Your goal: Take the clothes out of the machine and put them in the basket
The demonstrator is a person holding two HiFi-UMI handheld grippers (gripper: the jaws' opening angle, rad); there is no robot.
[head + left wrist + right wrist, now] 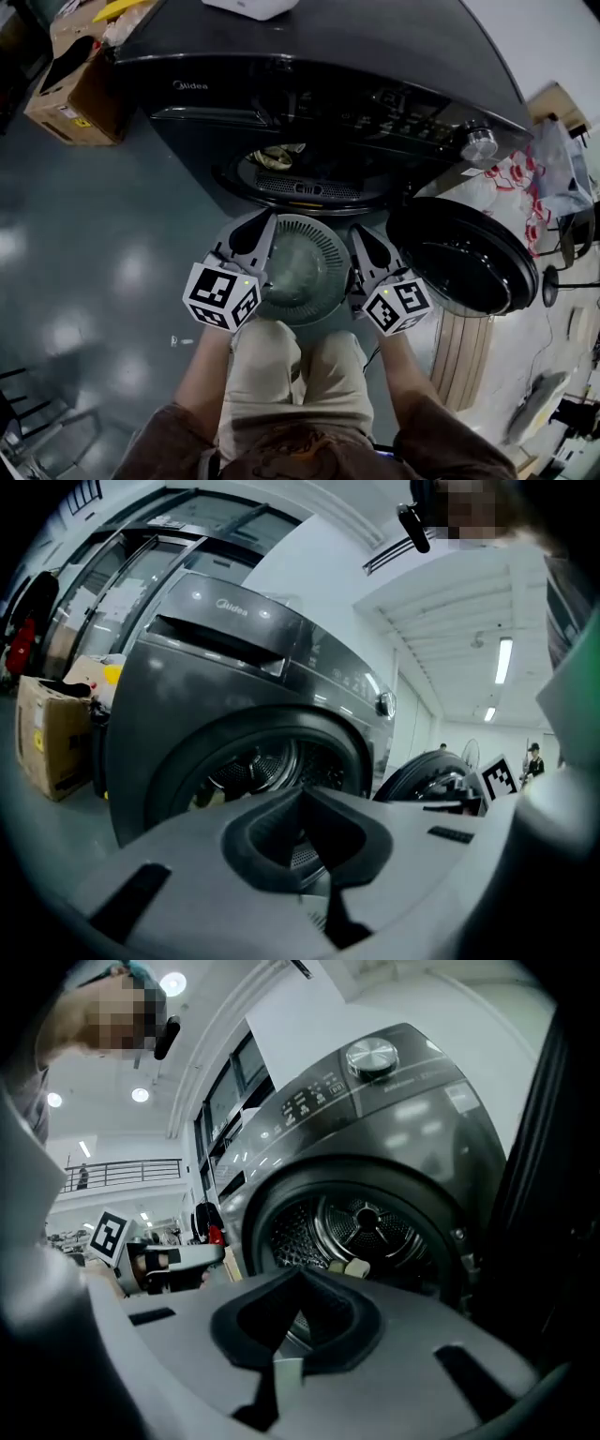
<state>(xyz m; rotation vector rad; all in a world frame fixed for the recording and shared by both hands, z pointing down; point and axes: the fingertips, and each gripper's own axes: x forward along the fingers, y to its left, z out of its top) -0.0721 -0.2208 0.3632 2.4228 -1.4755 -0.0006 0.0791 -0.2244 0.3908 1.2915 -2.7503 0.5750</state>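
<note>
Clothes [277,157] are noted inside the open machine [309,103]. The basket [319,234] is held before it, rim clamped either side by the left gripper [302,791] and right gripper [300,1272].

i see the washing machine [328,37] in dark glossy painted metal, its drum [375,1227] bright perforated steel. the basket [314,234] looks like ribbed translucent plastic. the floor [94,244] is smooth and shiny, the box [70,94] matt brown cardboard, the person's trousers [262,375] beige cloth.

Dim head view w/ floor [84,216] glare; fisheye edges dark, near parts blurred.
</note>
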